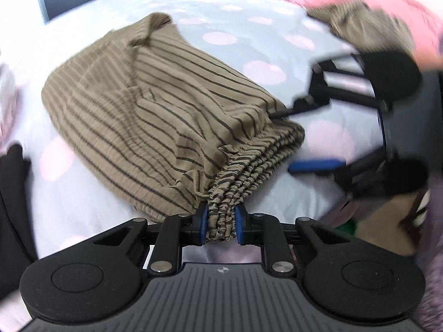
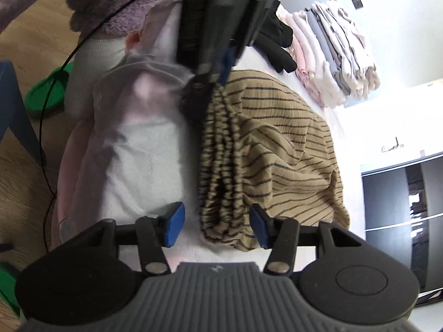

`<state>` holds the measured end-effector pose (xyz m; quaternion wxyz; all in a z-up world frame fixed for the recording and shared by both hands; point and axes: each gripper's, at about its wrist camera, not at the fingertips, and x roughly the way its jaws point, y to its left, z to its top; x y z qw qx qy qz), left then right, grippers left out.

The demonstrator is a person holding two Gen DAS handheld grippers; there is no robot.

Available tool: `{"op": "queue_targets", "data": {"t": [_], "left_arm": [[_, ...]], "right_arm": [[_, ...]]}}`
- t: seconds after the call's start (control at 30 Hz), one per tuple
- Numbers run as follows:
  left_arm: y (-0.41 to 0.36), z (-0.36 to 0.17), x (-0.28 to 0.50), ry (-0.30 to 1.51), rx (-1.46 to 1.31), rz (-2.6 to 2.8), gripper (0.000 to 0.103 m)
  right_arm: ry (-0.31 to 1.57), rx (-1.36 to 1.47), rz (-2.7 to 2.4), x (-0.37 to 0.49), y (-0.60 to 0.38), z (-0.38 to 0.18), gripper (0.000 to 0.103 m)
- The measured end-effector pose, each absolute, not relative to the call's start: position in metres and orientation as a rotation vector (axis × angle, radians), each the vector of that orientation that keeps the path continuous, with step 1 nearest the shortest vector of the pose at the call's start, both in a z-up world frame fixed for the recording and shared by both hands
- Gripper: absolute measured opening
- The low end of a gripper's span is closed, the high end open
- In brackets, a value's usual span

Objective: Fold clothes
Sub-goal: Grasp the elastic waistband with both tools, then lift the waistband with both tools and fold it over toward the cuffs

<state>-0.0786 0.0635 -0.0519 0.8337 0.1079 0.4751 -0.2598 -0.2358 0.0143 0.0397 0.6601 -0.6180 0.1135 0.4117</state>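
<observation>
A tan garment with dark stripes [image 1: 155, 105] lies folded on the bed, its gathered elastic waistband [image 1: 249, 160] toward me. My left gripper [image 1: 220, 224] is shut on one end of the waistband. In the right wrist view the same garment [image 2: 285, 149] lies ahead, with the waistband [image 2: 221, 166] running away from me. My right gripper [image 2: 217, 225] is open, its blue pads either side of the near end of the waistband. It also shows in the left wrist view [image 1: 301, 135], open at the band's far end. The left gripper [image 2: 210, 63] appears blurred at the top of the right wrist view.
The bed has a pale sheet with pink dots [image 1: 249, 38]. A pink cloth and another tan piece [image 1: 368, 19] lie at the back right. A stack of folded clothes [image 2: 332, 52] and black fabric [image 2: 277, 44] sit beyond the garment. Wooden floor [image 2: 25, 127] and a green object [image 2: 47, 91] lie beside the bed.
</observation>
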Motion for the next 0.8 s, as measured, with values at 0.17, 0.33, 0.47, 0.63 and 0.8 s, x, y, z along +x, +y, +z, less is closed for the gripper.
{"op": "queue_targets", "data": {"t": [0.17,0.33,0.47,0.63,0.8], "left_arm": [[0.073,-0.045,-0.074,1.027,0.145,-0.558,0.017],[0.077,-0.034,-0.077,1.025,0.153,-0.55,0.016],[0.075,-0.007,-0.082,0.981,0.219,-0.586,0.016],[0.062,0.037,-0.1,0.946,0.39,-0.686,0.016],[0.052,0.073,-0.128,0.963,0.501,-0.822,0.016]], "right_arm": [[0.185,-1.46,0.866,-0.236,0.013,0.026,0.051],[0.181,-1.363,0.842,-0.229,0.014,0.049,0.025],[0.267,-1.202,0.861,-0.219,0.01,0.091,0.021],[0.424,-1.015,0.918,-0.22,-0.002,0.148,0.019],[0.538,-0.893,0.995,-0.234,-0.019,0.192,0.019]]}}
